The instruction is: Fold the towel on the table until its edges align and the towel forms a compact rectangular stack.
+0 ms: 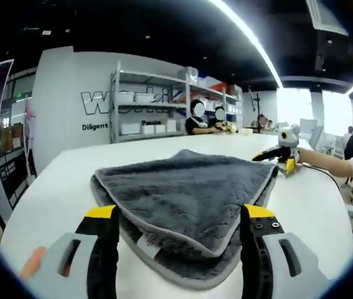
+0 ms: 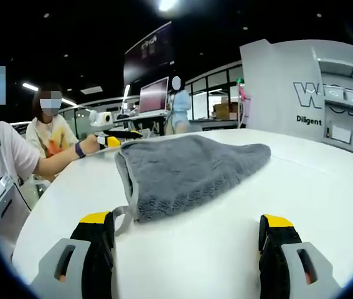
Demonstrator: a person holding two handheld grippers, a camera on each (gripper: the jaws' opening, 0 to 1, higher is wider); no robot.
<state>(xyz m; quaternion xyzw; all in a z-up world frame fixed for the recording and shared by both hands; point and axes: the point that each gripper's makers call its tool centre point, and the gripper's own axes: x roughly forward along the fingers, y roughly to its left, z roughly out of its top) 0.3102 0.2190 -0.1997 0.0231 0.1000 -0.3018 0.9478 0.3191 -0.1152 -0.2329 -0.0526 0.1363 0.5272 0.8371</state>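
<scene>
Lying on the white table [image 1: 51, 180] in the left gripper view is a gray towel [image 1: 188, 187], folded over so one fluffy layer sits on top of another. The left gripper [image 1: 180, 218] has its two black jaws with yellow tips spread wide apart. They stand on either side of the towel's near edge, and nothing is held between them. Far off to the right, another gripper [image 1: 282, 152] rests near the towel's far corner, with a person's arm [image 1: 329, 163] reaching out to it. A metal shelf [image 1: 164, 106] with white boxes stands by the back wall.

Over in the right gripper view, the same gray towel [image 2: 185, 168] sits in a soft heap near the middle of the table [image 2: 301, 187]. The right gripper [image 2: 185, 227] is wide open too and holds nothing. Its left jaw is just beside the towel's near corner, and its right jaw is over bare table. Behind the towel, a hand [image 2: 89, 146] holds the other gripper [image 2: 117, 138] close to the towel's far edge. A laptop [image 2: 154, 94] sits on a desk farther back.
</scene>
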